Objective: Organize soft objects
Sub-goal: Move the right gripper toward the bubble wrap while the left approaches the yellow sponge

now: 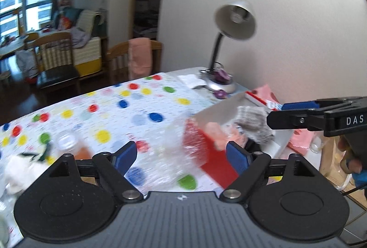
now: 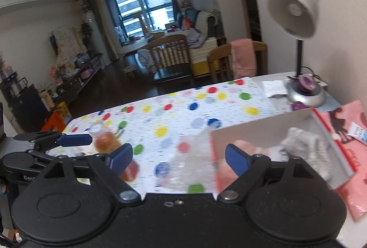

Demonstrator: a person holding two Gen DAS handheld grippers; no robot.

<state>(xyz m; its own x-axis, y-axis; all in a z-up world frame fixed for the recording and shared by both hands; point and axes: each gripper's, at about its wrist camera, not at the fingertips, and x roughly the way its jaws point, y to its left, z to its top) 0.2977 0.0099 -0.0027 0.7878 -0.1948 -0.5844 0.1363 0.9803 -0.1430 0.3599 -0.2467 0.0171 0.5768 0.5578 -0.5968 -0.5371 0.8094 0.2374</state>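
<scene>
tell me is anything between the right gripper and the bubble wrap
Nothing visible. The right gripper is open, with the bubble wrap lying straight ahead between its fingers, beside the box.

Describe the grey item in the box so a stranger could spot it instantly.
Start at the silver desk lamp by the wall. Nearer the camera sits an open white box. The grey sock lies at its right end: knitted and speckled, unlike the smooth pink items beside it.

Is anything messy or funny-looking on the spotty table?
A little. A crumpled clear plastic wrap lies loose on the spotty cloth beside the box, not inside it with the grey knit thing.
</scene>
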